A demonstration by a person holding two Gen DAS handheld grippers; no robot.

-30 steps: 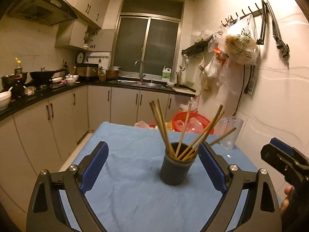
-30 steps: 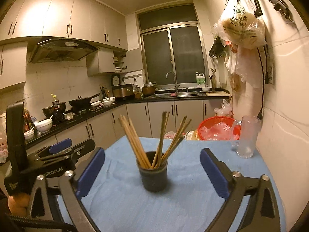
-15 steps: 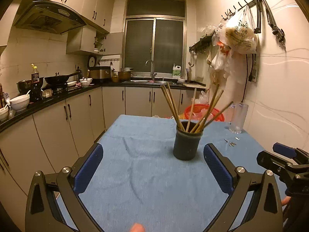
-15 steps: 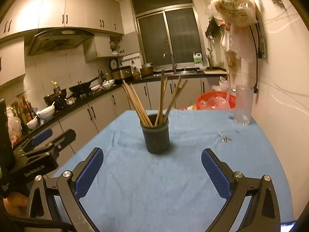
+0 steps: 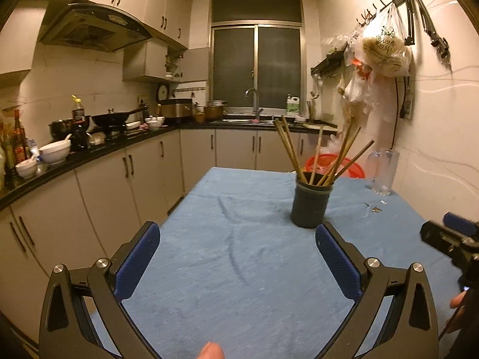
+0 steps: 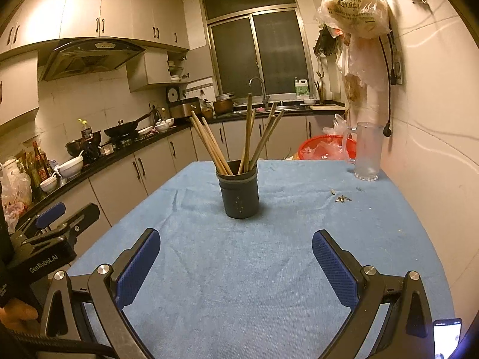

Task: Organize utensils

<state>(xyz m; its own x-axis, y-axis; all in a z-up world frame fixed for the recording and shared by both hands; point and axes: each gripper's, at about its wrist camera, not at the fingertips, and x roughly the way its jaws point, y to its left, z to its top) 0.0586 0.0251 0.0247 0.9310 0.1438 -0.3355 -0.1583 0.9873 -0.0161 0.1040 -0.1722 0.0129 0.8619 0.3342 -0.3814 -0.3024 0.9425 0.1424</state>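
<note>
Left gripper (image 5: 238, 252): jaws wide apart, nothing between, low in frame over the blue tablecloth (image 5: 239, 269).
Right gripper (image 6: 235, 255): jaws wide apart, empty, low in frame.
Holder (image 6: 238, 193): dark cup, upright, centre of right view; right of centre in left view.
Chopsticks (image 6: 247, 137): long axes near vertical, tips fanned upward and outward.
Right view only: lit phone (image 6: 446, 338), lower right corner.
Left view only: fingertip (image 5: 211, 350) at bottom edge.

A clear glass pitcher (image 6: 366, 152) is seen on the blue-clothed surface (image 6: 269, 269), with a red basin (image 6: 323, 149) just behind.
</note>
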